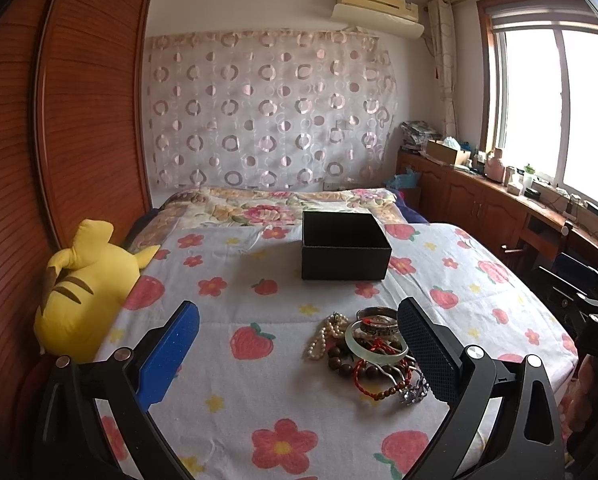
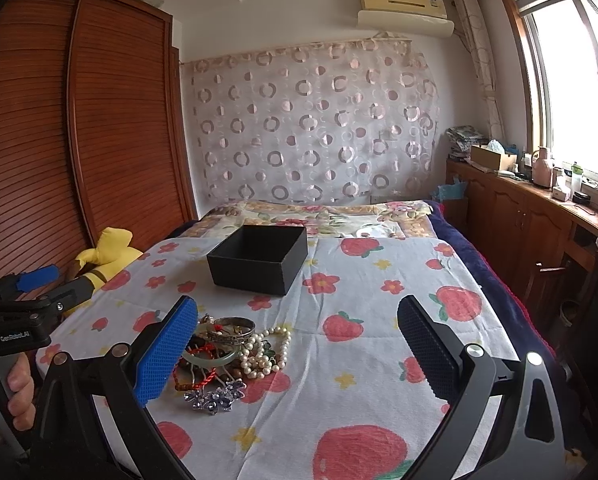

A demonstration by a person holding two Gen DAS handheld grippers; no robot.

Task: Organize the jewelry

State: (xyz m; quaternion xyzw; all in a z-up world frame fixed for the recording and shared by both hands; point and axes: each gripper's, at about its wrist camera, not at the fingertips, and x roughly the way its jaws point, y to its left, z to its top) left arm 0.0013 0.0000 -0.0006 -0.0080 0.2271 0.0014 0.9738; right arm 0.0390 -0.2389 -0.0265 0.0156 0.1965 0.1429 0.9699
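Both hand-held grippers, left [image 1: 299,360] and right [image 2: 299,360], hung wide and empty over the bed [image 1: 227,320], jewelry pile [image 1: 369,354] between them, box [image 1: 345,248] beyond, likely awaiting sorting.

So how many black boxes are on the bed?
1. The black box sits open on the strawberry sheet, beyond the jewelry pile. Nothing shows another one hiding.

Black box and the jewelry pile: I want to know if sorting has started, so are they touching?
Apart. The left wrist view shows bare strawberry-print sheet between the black box and the jewelry pile, which lies nearer the camera.
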